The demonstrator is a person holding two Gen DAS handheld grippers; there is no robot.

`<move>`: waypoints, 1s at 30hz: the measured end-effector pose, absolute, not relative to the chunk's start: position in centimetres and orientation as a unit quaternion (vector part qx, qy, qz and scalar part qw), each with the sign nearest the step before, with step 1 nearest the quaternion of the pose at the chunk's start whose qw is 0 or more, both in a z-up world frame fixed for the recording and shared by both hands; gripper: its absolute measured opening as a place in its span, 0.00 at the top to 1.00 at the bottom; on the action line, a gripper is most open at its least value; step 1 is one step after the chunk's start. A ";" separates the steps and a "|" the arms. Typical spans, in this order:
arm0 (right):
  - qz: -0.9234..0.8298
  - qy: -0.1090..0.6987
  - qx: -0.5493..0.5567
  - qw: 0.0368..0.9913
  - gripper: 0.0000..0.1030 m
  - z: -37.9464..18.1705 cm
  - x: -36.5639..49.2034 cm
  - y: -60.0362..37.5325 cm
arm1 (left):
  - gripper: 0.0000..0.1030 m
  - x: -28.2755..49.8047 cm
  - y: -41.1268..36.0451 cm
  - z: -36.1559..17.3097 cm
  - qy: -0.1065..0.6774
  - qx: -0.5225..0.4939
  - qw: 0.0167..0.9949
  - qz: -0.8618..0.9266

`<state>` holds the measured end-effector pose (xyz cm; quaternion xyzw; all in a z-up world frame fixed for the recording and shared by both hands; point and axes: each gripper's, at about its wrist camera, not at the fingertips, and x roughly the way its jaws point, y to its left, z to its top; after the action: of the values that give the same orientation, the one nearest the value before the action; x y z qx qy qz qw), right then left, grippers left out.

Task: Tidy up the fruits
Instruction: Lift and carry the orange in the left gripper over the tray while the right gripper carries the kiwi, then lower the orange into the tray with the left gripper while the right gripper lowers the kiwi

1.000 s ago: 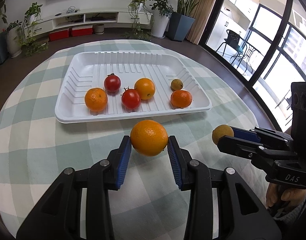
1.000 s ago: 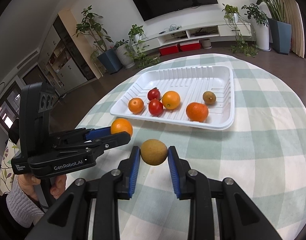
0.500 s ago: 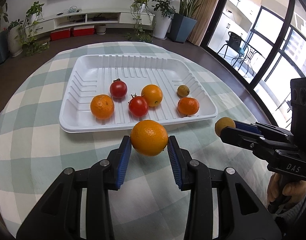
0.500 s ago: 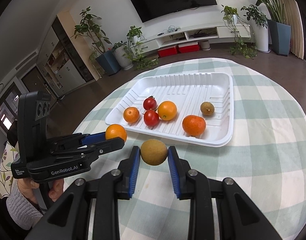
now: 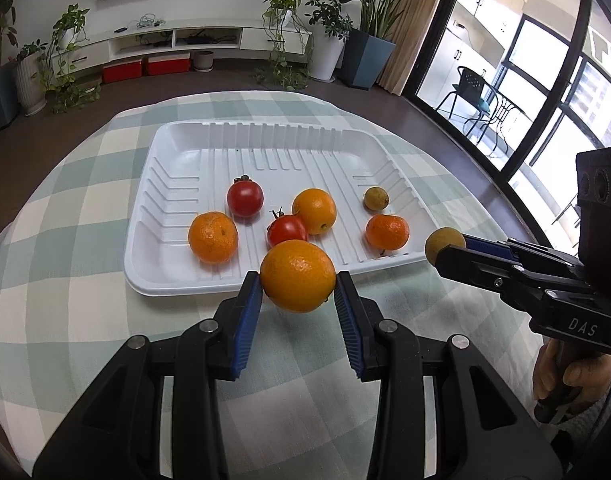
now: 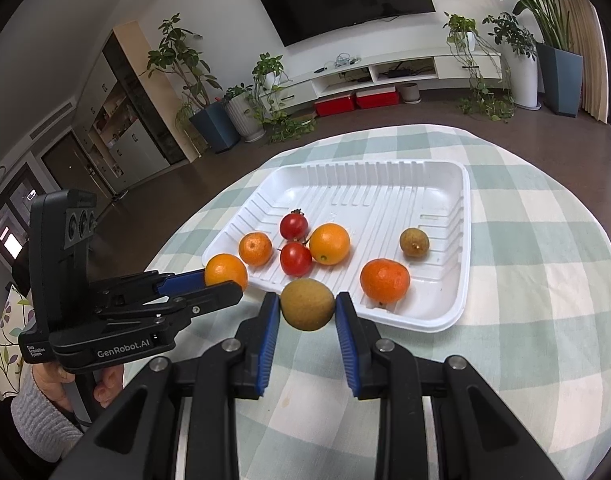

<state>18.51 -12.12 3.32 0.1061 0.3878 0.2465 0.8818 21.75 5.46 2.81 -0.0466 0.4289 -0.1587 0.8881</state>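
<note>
White tray (image 5: 177, 280) is holding six fruits along its near edge, far half lying bare. Left gripper (image 5: 298, 280) is clamping an orange (image 5: 297, 276); right gripper (image 6: 307, 305) is clamping a brownish fruit (image 6: 307, 304).

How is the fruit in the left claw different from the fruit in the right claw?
The orange in the left claw is bright orange; the brownish-green fruit in the right claw is dull. The orange looks larger. Both are round, clamped between blue pads, and near the white tray.

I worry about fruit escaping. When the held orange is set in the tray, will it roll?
Probably a little: the orange is round. The tray has a ribbed floor and raised rim, which should stop it. It looks firm, so likely no bruising.
</note>
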 end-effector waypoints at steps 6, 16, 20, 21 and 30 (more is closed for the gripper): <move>0.245 0.389 0.101 0.882 0.70 3.6 20.6 -12.0 | 0.66 23.0 5.7 3.0 0.429 -0.049 0.888 -0.157; 0.242 0.389 0.098 0.884 0.70 3.4 22.9 -11.8 | 0.66 25.4 6.2 3.0 0.428 -0.049 0.889 -0.153; 0.242 0.388 0.095 0.884 0.70 3.3 23.4 -11.7 | 0.66 26.0 6.3 3.2 0.426 -0.048 0.891 -0.151; 0.242 0.388 0.094 0.884 0.70 3.4 23.5 -11.6 | 0.66 26.2 6.3 3.3 0.425 -0.048 0.891 -0.151; 0.241 0.388 0.087 0.885 0.70 3.4 24.4 -11.4 | 0.66 27.5 6.5 3.4 0.423 -0.046 0.893 -0.146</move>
<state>24.39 -11.39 3.42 0.0872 0.3879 0.2414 0.8852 27.46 6.55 3.39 -0.0455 0.4229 -0.1459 0.8932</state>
